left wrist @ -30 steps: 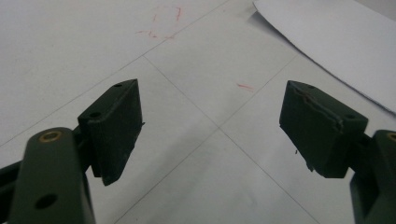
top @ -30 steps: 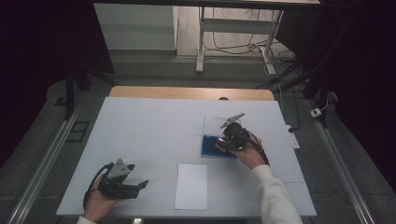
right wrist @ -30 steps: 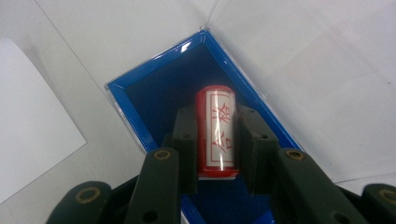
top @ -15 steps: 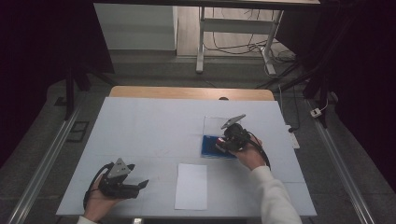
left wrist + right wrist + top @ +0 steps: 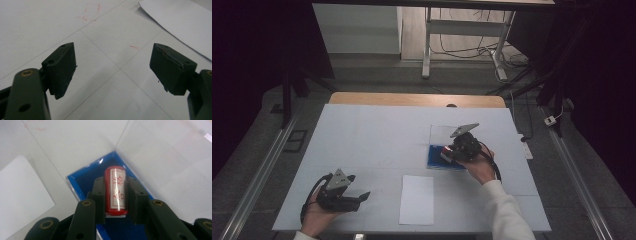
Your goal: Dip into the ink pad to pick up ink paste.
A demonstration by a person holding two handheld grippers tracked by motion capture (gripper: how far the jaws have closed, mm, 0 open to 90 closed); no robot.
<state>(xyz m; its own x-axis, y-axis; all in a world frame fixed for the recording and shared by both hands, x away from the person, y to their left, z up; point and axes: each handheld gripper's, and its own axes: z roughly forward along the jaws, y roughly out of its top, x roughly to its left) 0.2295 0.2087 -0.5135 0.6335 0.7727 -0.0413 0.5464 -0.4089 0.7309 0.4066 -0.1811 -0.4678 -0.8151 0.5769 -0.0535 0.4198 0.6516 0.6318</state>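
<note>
Right gripper (image 5: 115, 200) clamps a red stamp cylinder (image 5: 115, 191) over the blue-lined box (image 5: 82, 178). Left gripper (image 5: 113, 67) rests wide apart near the white paper sheet (image 5: 417, 199).

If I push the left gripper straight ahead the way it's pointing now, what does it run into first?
Probably the white sheet of paper: the left gripper, jaws open, points along the table towards the sheet's near edge, with bare surface between. Depth is hard to judge.

You held a red cylinder (image 5: 115, 190) with a white label bearing red characters. The box (image 5: 85, 177) beneath it was blue, its lid (image 5: 160, 150) clear. Your grippers' jaws were dark green-black with brass pins. The table (image 5: 377, 135) was white, gridded with thin lines and faint red marks (image 5: 90, 11). The sheet (image 5: 417, 199) was white.
</note>
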